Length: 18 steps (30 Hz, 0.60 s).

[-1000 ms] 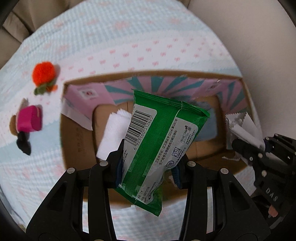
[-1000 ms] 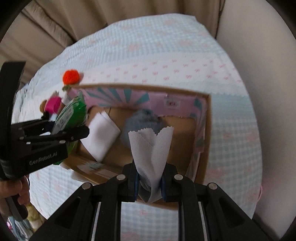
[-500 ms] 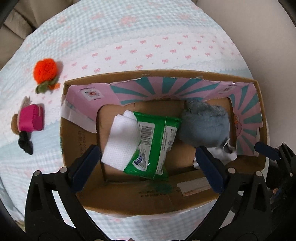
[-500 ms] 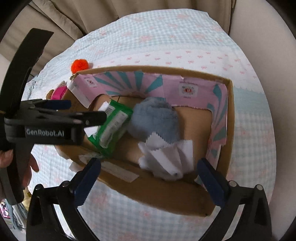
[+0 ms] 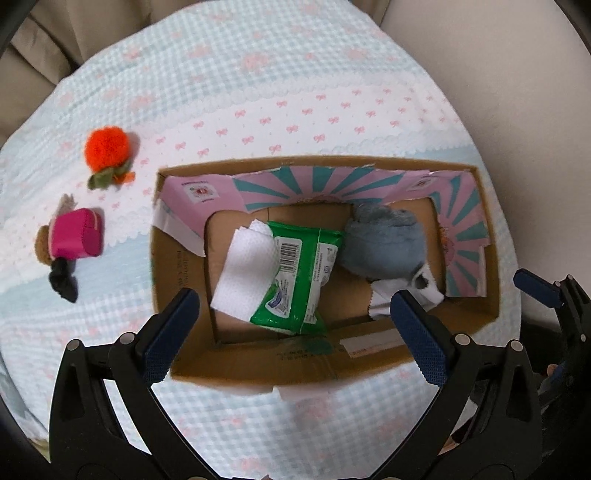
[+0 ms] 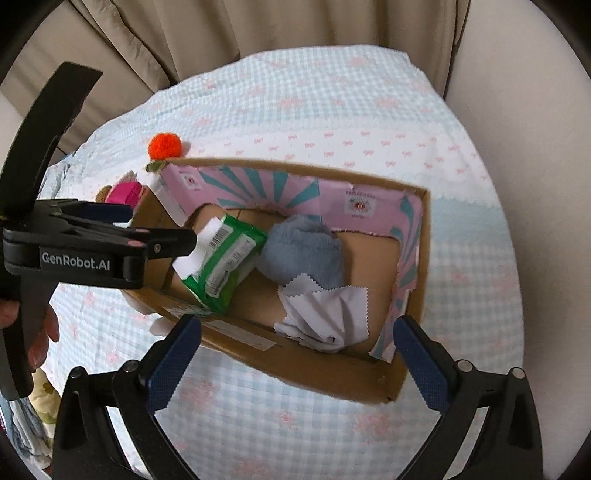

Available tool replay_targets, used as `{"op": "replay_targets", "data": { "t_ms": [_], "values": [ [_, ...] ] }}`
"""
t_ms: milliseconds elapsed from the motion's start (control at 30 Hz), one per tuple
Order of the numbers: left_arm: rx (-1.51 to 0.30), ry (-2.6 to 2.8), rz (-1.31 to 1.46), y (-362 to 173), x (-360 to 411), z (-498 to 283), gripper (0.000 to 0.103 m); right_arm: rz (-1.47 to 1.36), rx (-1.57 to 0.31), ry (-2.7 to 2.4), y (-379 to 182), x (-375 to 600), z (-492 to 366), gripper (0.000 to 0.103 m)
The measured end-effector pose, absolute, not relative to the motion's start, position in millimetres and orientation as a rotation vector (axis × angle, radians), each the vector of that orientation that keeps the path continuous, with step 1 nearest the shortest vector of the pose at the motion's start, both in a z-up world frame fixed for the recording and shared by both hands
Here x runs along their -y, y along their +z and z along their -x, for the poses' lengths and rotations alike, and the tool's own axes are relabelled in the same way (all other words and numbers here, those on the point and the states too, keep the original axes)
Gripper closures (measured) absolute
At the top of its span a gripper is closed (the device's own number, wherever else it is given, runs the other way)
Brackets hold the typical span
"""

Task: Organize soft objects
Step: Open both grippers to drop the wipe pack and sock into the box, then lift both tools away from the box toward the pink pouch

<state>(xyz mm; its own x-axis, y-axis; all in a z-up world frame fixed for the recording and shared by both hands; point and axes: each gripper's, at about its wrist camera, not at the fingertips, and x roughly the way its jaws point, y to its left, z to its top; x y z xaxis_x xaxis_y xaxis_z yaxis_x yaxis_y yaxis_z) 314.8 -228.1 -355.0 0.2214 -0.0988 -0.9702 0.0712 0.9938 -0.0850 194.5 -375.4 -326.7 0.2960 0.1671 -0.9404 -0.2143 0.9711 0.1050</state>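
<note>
A cardboard box (image 5: 258,363) (image 6: 295,369) lies on the bed. In it are a white folded tissue (image 5: 245,277), a green wipes pack (image 5: 301,275) (image 6: 225,258), a grey-blue plush (image 5: 384,247) (image 6: 301,254) and a white pinked cloth (image 6: 325,314) (image 5: 402,288). My left gripper (image 5: 295,339) is open and empty above the box's near wall. My right gripper (image 6: 295,354) is open and empty above the near wall too. An orange pompom (image 5: 107,147) (image 6: 164,144) and a pink toy (image 5: 74,234) (image 6: 123,192) lie on the bed left of the box.
The bed has a blue-checked cover with pink bows (image 5: 295,92). A beige curtain (image 6: 221,33) hangs behind it and a pale wall (image 6: 524,110) stands at the right. The left gripper's body (image 6: 74,251) crosses the left of the right wrist view.
Both grippers opened and drew back. The green pack dropped from the left one and the white cloth from the right one; both now lie in the box.
</note>
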Motion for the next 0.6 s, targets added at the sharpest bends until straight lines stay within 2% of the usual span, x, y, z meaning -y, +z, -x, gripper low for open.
{"op": "replay_targets", "data": {
  "t_ms": [600],
  "values": [
    [-1.09, -0.093, 0.045, -208.3, 188.7, -222.5, 0.0, 0.025, -1.055, 0.114, -192.4, 352.9, -146.4, 0.0]
  ]
}}
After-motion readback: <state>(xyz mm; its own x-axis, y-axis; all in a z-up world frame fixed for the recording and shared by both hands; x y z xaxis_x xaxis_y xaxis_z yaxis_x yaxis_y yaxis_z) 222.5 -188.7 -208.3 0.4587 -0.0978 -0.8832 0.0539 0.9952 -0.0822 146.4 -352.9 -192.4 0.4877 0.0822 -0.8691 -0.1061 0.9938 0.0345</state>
